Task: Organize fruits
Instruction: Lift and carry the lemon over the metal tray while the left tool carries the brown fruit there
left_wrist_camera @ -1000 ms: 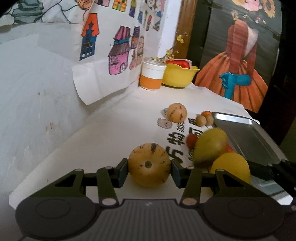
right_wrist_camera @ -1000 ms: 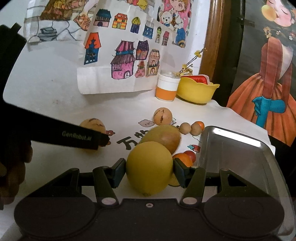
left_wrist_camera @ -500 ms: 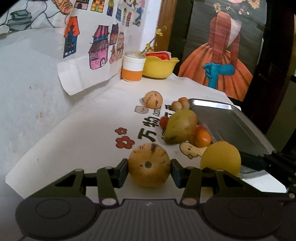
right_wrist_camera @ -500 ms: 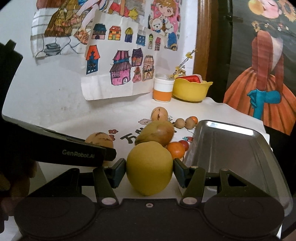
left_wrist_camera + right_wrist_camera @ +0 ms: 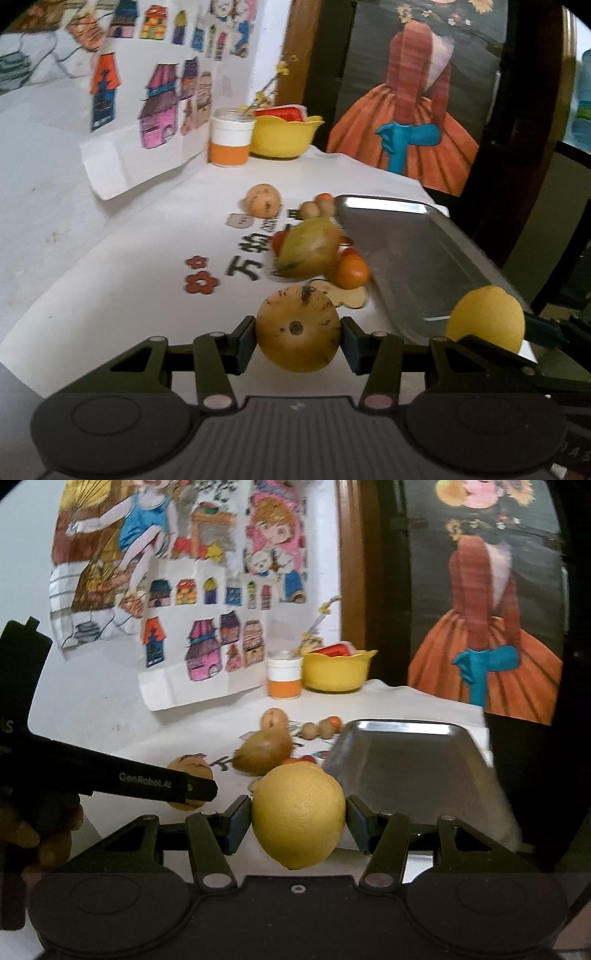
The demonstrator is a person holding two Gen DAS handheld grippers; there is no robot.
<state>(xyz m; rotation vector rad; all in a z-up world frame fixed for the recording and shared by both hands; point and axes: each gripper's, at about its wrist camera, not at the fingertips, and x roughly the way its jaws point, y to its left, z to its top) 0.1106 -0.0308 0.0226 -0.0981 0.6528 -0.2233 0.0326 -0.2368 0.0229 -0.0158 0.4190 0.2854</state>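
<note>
Left tongs (image 5: 298,330) clamped on a round tan-yellow fruit w/ dark brown speckles (image 5: 297,328), pads touching both its sides, fruit held above the white paper-covered table (image 5: 122,280); right tongs (image 5: 298,818) clamped on a smooth yellow lemon (image 5: 298,816), also held up off the table, just beside the near left corner of the rectangular shiny metal tray (image 5: 406,760); in the left wrist view the lemon (image 5: 485,317) sits over the tray's (image 5: 413,258) near edge, w/ the right tongs' dark arm showing behind it; tray interior looks bare.

Still on the table, left of the tray: a large green-yellow mango (image 5: 308,249) w/ a small orange fruit (image 5: 351,271) touching its near right side & a small red fruit (image 5: 279,240) at its left; farther back a round tan speckled fruit (image 5: 263,200), apart from the mango; near the tray's far left corner two small brown round fruits (image 5: 312,209) w/ a tiny orange one (image 5: 325,197) beside them; edges blurred, so exact contact betw. those can't be told.

At the back by the wall: an orange-and-white cylindrical jar (image 5: 231,138) next to a yellow plastic bowl (image 5: 284,134) holding sth red; coloured house drawings on paper (image 5: 147,92) hang on the wall; a person's hand (image 5: 40,830) grips the left tongs' handle in the right wrist view.
</note>
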